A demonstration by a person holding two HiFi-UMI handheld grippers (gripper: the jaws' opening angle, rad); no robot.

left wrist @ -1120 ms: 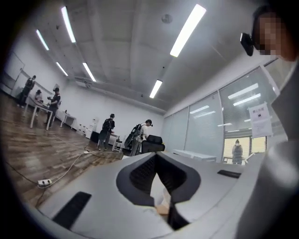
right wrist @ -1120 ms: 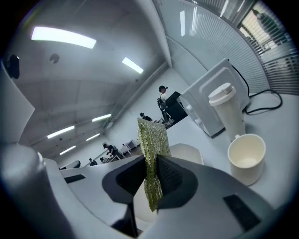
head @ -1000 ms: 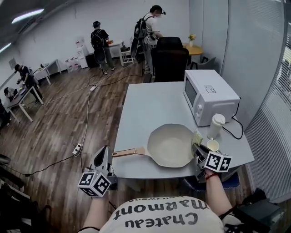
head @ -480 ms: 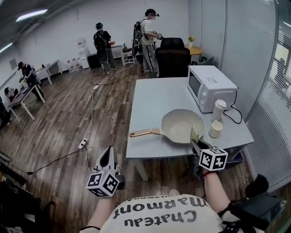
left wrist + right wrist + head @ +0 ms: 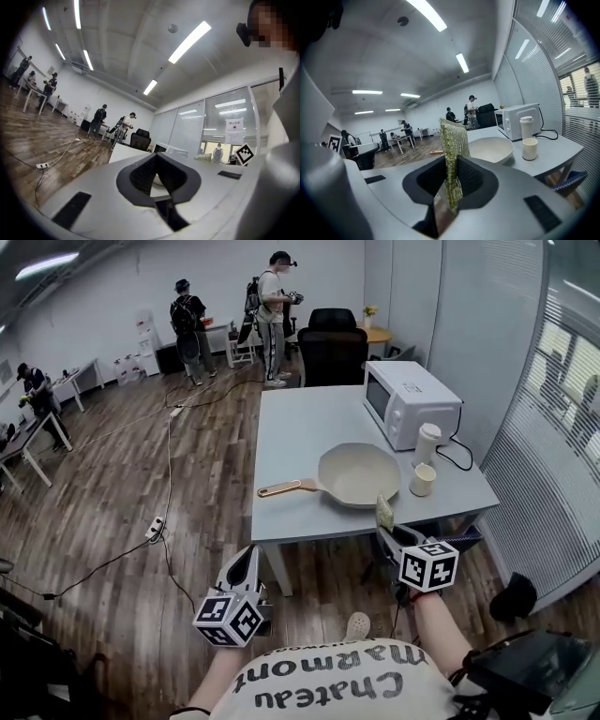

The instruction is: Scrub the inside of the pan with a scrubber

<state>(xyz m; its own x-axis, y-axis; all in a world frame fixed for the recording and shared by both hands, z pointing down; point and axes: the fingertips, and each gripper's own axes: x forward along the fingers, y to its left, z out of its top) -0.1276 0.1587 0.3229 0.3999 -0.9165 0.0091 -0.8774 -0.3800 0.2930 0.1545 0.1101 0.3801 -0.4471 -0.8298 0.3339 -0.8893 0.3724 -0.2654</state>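
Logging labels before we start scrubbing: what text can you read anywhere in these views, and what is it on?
"Chateau Marmont": printed on the person's shirt, upside down in the head view.
Paper sign on the glass wall, left gripper view: too small to read.
Label on top of the microwave: too blurred to read.
Nothing else readable.

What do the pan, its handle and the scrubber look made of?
Pan: matte cream inside, probably a ceramic-style coating over metal.
Handle: tan with a wood look, possibly printed plastic.
Scrubber: thin flat pad of glittery yellow-green woven mesh, likely metallic-thread fabric.
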